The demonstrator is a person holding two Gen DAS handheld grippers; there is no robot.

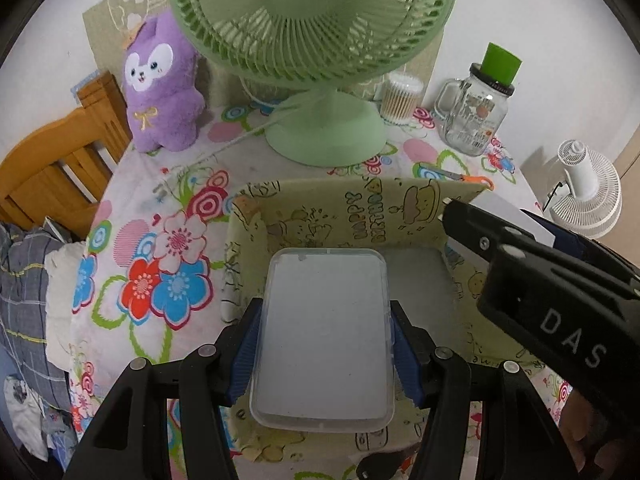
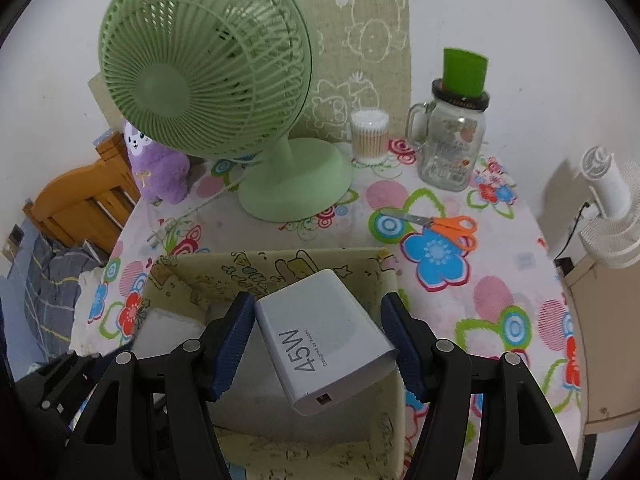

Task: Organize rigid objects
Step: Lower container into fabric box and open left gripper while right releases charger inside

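Top of the green fan [image 1: 312,20] gets chopped by the left wrist frame. Box [image 2: 280,448] floor mostly hides under the charger [image 2: 324,340], and its small print's unreadable.

Reading "45W" in large grey print on the white charger [image 2: 326,340], beside a tiny line, "Designed by" (the rest too small). Showing "HAPPY BIRTHDAY" on the inner wall of the fabric basket [image 1: 360,216]. Bearing white "DAS" on the right gripper's black body [image 1: 568,332].
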